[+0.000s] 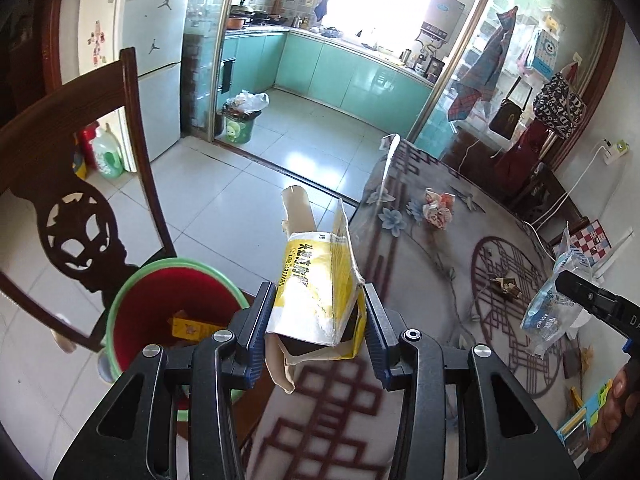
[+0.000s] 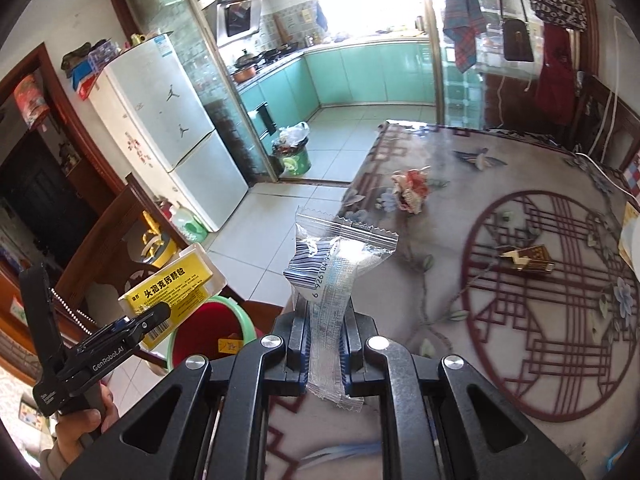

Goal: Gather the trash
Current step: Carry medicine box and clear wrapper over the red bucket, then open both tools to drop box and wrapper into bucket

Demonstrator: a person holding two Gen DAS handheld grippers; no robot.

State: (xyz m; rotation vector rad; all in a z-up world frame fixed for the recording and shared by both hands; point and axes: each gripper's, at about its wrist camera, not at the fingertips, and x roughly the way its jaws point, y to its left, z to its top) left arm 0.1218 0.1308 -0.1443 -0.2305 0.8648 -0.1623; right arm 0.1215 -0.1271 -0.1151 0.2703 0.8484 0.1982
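Observation:
My left gripper (image 1: 318,304) is shut on a torn yellow medicine box (image 1: 316,284) and holds it over the table's left edge, beside the red bin with a green rim (image 1: 160,312). The box also shows in the right wrist view (image 2: 176,292), above the bin (image 2: 208,328). My right gripper (image 2: 326,320) is shut on a clear plastic wrapper (image 2: 332,272) with blue print, held above the table. That wrapper shows at the right of the left wrist view (image 1: 556,304). A yellow scrap (image 1: 188,326) lies inside the bin.
The table (image 2: 500,360) has a patterned cloth under glass. On it lie a crumpled red-white wrapper (image 2: 410,190) and a small brown-gold box (image 2: 526,260). A dark wooden chair (image 1: 76,216) stands behind the bin. A green kitchen bin (image 1: 238,124) stands far off by the fridge.

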